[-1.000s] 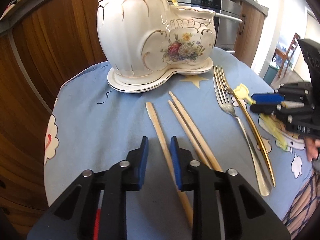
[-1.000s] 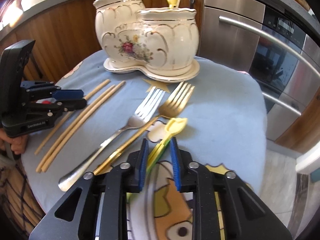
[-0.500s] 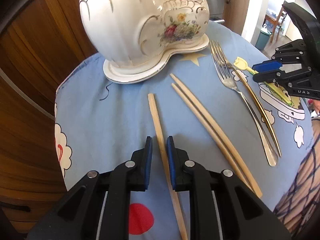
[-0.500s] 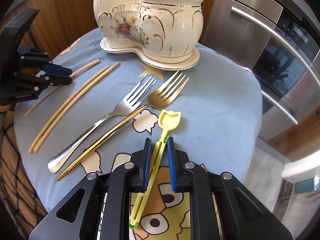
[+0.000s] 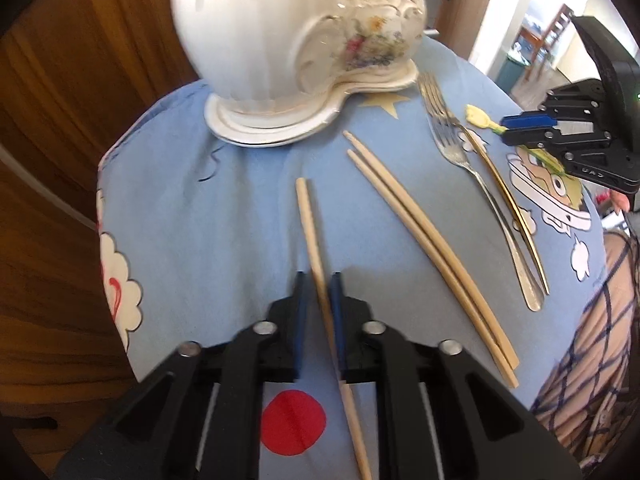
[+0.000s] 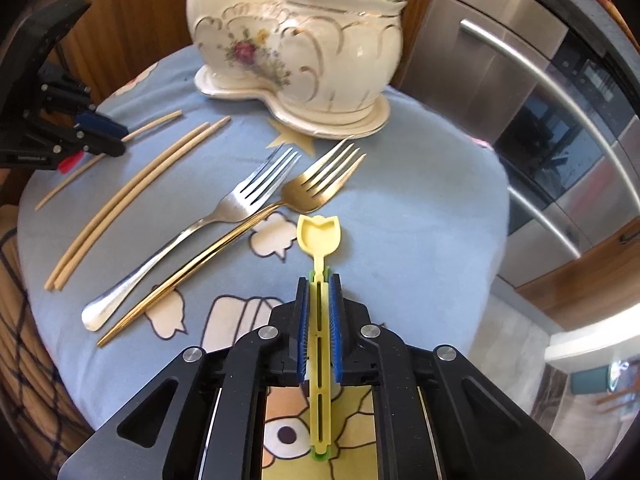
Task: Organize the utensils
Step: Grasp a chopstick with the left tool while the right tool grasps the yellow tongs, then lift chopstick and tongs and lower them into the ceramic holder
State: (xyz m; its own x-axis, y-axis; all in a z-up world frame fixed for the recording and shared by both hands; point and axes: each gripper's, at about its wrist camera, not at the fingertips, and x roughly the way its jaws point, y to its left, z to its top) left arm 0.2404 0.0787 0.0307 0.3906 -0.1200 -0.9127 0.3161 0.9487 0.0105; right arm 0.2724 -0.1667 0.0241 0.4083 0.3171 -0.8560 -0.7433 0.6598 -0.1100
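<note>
Your left gripper (image 5: 318, 280) sits low over the blue cartoon-print cloth (image 5: 248, 216), its blue pads on either side of a single wooden chopstick (image 5: 310, 224). The right pad looks to touch the stick; a thin gap shows on the left, so a full clamp cannot be confirmed from this view. The stick's far tip points toward the white porcelain utensil holder (image 5: 296, 40) and its near end runs out under the gripper body.

Your right gripper (image 6: 319, 280) is pinched onto the stem of a yellow plastic utensil (image 6: 319, 236), both pads pressed flat against it. Its tulip-shaped head pokes out ahead of the fingertips, aimed toward the holder (a green piece shows behind the yellow stem).

A pair of chopsticks (image 6: 132, 196) lies side by side on the cloth, between the single stick and the forks. The silver fork (image 6: 224, 212) and gold fork (image 6: 280, 204) lie just beside each other, handles nearly touching, tines fanned toward the holder's saucer-like base.

The holder (image 6: 304, 40) stands upright at the far edge of the cloth, with a yellow item poking out of its nearer compartment. Stainless appliance fronts (image 6: 520, 100) are to the right, wooden cabinet panels (image 5: 60, 120) to the left.
</note>
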